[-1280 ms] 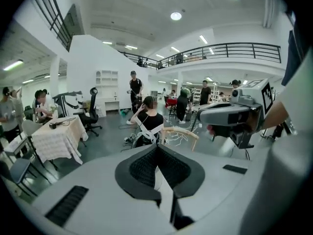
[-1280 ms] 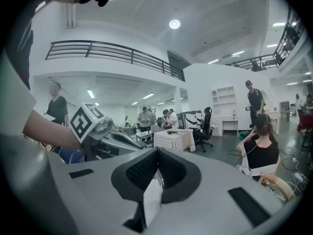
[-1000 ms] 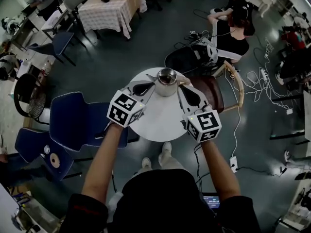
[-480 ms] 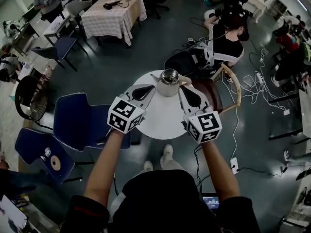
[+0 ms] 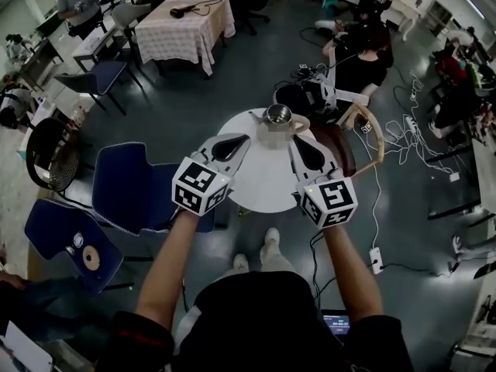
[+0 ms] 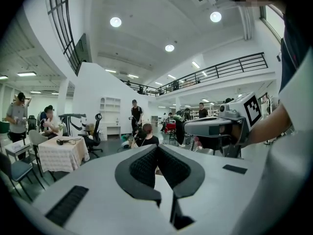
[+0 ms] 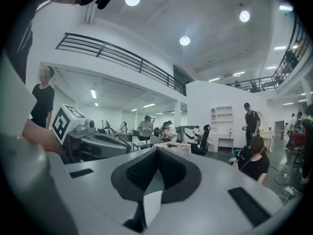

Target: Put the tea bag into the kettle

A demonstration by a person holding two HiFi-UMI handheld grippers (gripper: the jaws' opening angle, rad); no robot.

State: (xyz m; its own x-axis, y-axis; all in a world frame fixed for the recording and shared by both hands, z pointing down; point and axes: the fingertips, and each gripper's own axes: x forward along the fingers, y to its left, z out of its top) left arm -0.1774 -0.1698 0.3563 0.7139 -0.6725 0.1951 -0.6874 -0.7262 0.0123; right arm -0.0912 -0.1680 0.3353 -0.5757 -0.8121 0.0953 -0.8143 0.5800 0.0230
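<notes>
A steel kettle with its lid off stands at the far edge of the round white table. No tea bag shows in any view. In the head view my left gripper hangs over the table's left half and my right gripper over its right half. Both point towards the kettle and stop short of it. Seen from its own camera, the left gripper has its pads pressed together on nothing. The right gripper is shut the same way. Both gripper views look out level across the hall and miss the table.
Blue chairs stand left of the table and a brown wooden chair stands to its right. A person in black sits beyond the kettle. Cables trail over the floor at the right. A cloth-covered table stands far back.
The table and kettle now look smaller and sit higher in the head view. Both grippers keep their pose and stay shut.
</notes>
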